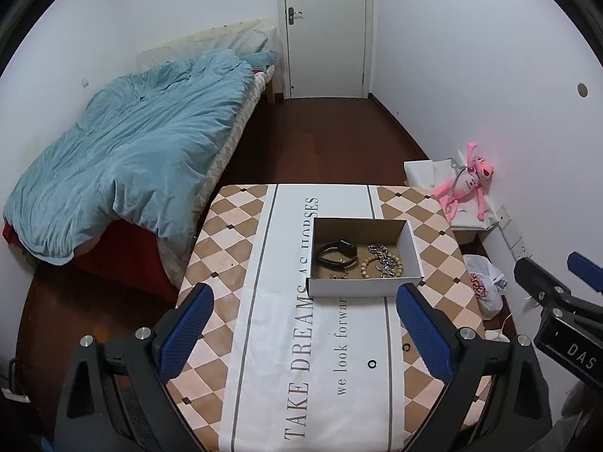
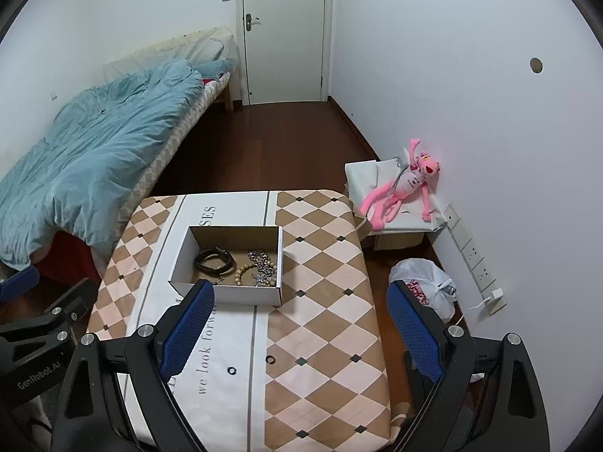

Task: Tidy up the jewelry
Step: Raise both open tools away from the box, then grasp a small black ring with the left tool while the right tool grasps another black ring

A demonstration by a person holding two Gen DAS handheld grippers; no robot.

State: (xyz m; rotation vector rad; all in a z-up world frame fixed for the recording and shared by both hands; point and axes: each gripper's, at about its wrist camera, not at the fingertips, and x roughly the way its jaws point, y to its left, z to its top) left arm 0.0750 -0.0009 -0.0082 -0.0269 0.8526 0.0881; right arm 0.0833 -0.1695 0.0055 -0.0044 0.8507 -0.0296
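— What are the grippers doing?
— The left gripper (image 1: 305,324) and right gripper (image 2: 301,324) both hover spread wide, empty.
— And the jewelry?
— A black leather strap (image 1: 336,253), wooden bead bracelet (image 1: 380,265) and what looks like a silver chain (image 1: 382,254) lie inside the open white cardboard box (image 1: 363,288) on the checkered table (image 1: 233,226).

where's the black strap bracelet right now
The black strap bracelet lies in the left half of the open cardboard box on the table, just left of the wooden bead bracelet and silver chain.

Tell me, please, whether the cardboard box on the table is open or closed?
Open: the cardboard box has no lid, and the black strap, beaded bracelet and silver chain inside are visible.
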